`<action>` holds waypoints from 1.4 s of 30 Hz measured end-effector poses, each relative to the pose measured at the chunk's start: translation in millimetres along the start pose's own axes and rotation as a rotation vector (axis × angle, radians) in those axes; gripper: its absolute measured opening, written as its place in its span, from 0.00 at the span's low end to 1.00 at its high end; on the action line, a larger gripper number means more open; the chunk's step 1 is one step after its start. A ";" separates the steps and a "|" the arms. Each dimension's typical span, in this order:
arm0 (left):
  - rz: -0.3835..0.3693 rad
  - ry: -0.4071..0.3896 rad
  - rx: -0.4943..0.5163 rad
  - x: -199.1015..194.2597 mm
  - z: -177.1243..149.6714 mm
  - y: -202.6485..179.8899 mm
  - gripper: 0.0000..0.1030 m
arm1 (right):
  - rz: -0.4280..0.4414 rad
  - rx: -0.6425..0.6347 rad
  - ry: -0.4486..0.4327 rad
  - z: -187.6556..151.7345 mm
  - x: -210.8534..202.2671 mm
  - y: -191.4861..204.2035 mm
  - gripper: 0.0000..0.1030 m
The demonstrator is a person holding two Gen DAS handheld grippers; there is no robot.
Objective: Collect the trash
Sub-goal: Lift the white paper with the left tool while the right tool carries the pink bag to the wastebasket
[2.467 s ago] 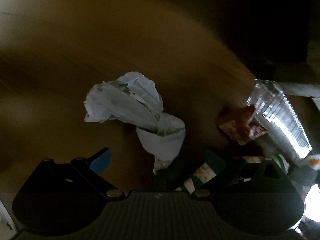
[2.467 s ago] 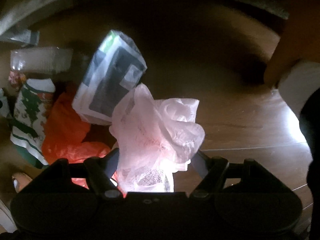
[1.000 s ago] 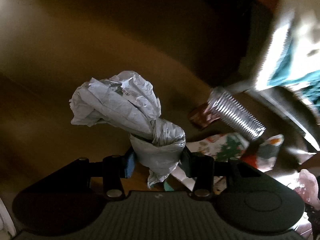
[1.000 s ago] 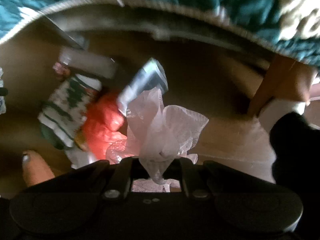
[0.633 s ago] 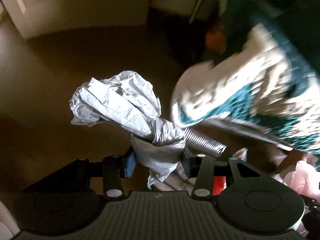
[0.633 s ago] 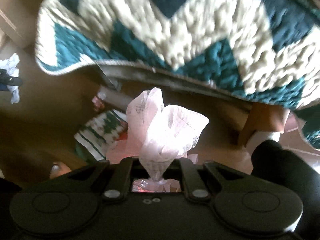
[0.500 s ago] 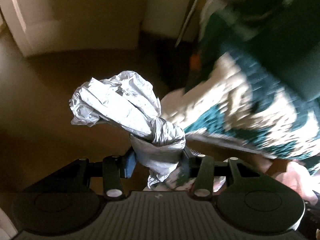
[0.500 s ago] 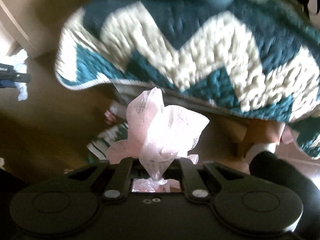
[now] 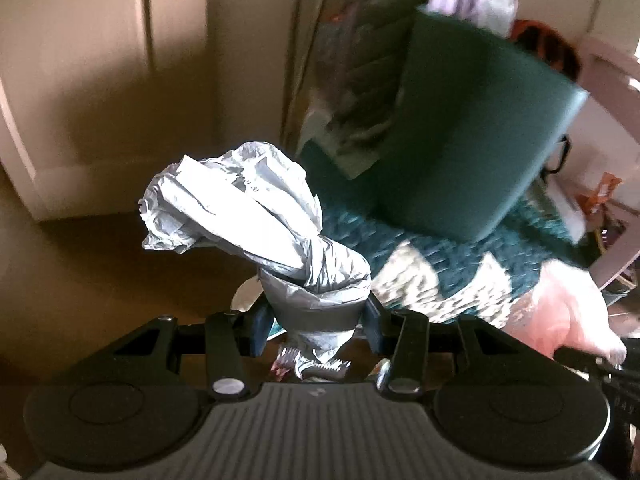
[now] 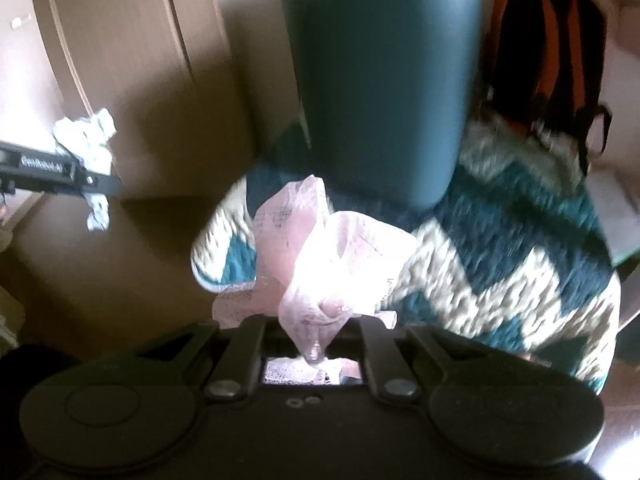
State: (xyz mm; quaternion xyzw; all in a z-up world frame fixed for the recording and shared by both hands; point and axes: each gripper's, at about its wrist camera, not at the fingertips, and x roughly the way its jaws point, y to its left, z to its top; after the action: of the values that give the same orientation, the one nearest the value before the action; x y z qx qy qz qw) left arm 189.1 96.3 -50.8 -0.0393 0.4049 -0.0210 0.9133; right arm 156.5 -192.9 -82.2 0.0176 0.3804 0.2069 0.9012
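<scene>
Two pieces of trash are in hand, one per gripper, both clear of the floor.

Left wrist view: left gripper (image 9: 316,320) is clamped on the knotted waist of a grey crumpled bag (image 9: 256,216). The bag's long axis runs from the jaws up and to the far left, its loose head well beyond the fingertips, a short tail hanging below the pads. At far right, a teal chair back (image 9: 480,128) stands over a teal-and-cream zigzag blanket (image 9: 436,272). The pink bag (image 9: 568,308) shows at the right edge, just beside this gripper.

Right wrist view: right gripper (image 10: 314,340) is pinched nearly closed on the thin neck of the pink bag, which fans out upward and away from the fingers. The blanket lies directly behind it; the grey bag in the other gripper is well apart at far left.

No bin is visible in either view. Judgement: the coming move is a carry, and neither hand can be called nearer to a drop point.
</scene>
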 end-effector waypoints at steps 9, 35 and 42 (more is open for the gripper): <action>-0.036 -0.145 0.091 -60.5 31.7 -49.0 0.44 | 0.002 -0.053 -0.189 47.2 -67.1 -2.5 0.07; -0.097 -0.229 0.129 -35.9 202.2 -156.6 0.44 | -0.104 -0.070 -0.412 230.5 -78.5 -56.7 0.07; -0.073 -0.189 0.137 12.2 229.6 -175.8 0.44 | -0.125 -0.092 -0.378 250.0 -40.6 -67.6 0.08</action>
State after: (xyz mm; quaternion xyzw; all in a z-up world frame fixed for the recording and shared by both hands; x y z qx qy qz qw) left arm 366.3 -67.1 109.3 0.0070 0.3130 -0.0780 0.9465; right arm 328.6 -239.0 110.0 -0.0085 0.1950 0.1608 0.9675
